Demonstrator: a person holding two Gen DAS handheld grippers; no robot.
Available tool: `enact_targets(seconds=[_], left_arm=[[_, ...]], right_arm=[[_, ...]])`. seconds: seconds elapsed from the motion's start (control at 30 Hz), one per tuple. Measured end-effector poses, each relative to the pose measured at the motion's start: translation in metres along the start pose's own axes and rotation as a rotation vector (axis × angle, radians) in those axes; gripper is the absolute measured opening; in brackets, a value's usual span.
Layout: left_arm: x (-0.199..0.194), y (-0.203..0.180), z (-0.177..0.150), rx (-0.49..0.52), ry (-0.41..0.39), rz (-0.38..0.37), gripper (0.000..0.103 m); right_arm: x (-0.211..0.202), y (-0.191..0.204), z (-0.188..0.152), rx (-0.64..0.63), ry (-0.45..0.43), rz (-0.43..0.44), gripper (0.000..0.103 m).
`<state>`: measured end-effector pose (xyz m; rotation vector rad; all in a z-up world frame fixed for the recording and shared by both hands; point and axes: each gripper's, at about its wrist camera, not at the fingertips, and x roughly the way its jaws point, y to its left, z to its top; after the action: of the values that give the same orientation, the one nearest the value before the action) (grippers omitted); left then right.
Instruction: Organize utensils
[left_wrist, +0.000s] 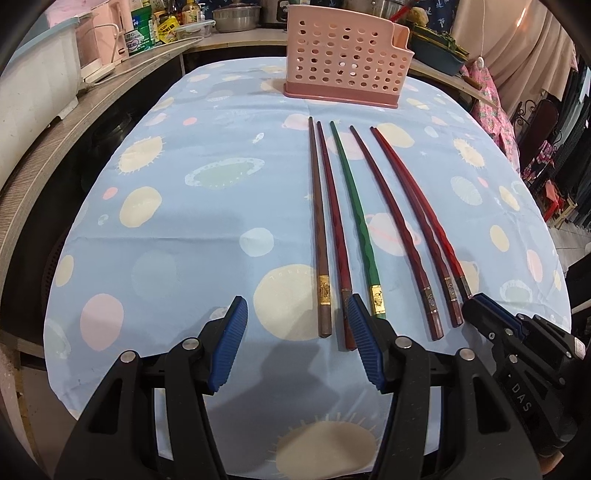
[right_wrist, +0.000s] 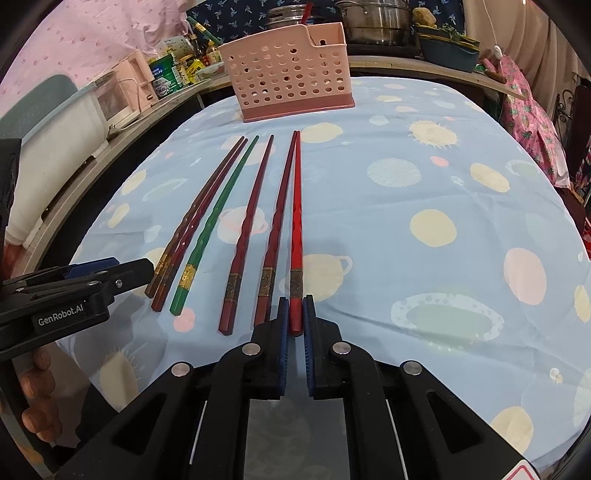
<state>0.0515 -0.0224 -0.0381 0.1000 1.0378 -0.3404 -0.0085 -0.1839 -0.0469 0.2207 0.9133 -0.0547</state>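
Jaws of the right gripper (right_wrist: 295, 314) are clamped on the thick end of the bright red chopstick (right_wrist: 296, 221), the one furthest right in the row. Left gripper (left_wrist: 295, 325) jaws sit apart over the brown chopstick (left_wrist: 318, 229). All six point toward the pink holder (right_wrist: 291, 81) at the surface's far end.

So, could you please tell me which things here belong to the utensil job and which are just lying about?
Job: six chopsticks, bright red chopstick in the right tongs, pink holder.
Lying about: pots, bottles and tins, blue basin.
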Motion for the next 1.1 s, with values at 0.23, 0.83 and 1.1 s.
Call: enact_targets(seconds=[0.23, 0.83, 1.1], left_arm=[[0.008, 0.004, -0.002, -0.009, 0.018, 0.015, 0.053], [0.017, 0.001, 0.003, 0.011, 0.008, 0.052, 0.038], [0.016, 0.002, 0.003, 0.020, 0.010, 0.042, 0.009]], right_arm=[[0.000, -0.002, 0.000, 0.011, 0.000, 0.008, 0.007], [0.000, -0.002, -0.001, 0.010, 0.000, 0.008, 0.007], [0.000, -0.001, -0.001, 0.011, 0.000, 0.008, 0.007]])
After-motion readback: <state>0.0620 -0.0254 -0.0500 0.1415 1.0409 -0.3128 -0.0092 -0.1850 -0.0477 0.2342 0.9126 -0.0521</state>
